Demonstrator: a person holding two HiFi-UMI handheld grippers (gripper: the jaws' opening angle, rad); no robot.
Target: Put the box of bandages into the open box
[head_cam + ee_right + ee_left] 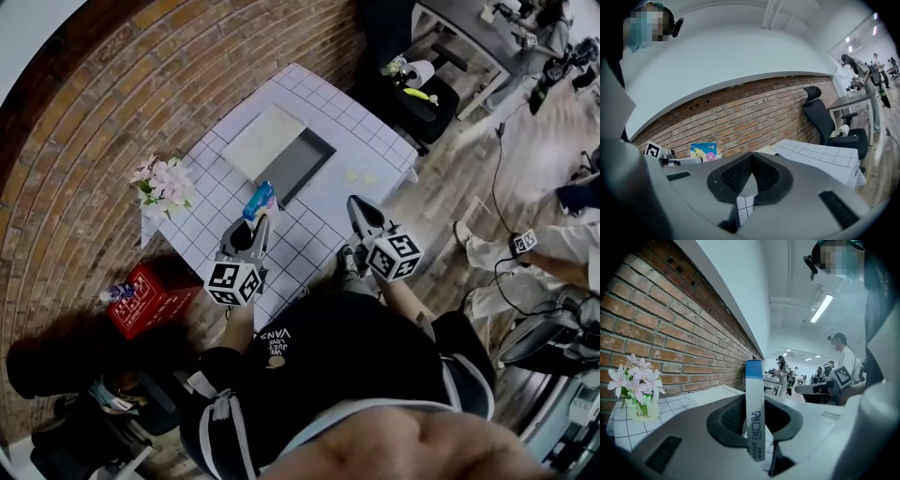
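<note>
My left gripper (753, 416) is clamped on the bandage box (754, 380), held upright above the table (319, 234), just short of the open box (298, 167). My right gripper (751, 161) is closed, empty, over the table's near edge. Judged remaining: carry over, lower in, release.

Bandage box (754, 413), slim, blue and white, upright, clamped edge-on in left gripper (254, 225), open box (298, 165), shallow, grey inside, white lid folded back, on table (375, 141) just beyond
</note>
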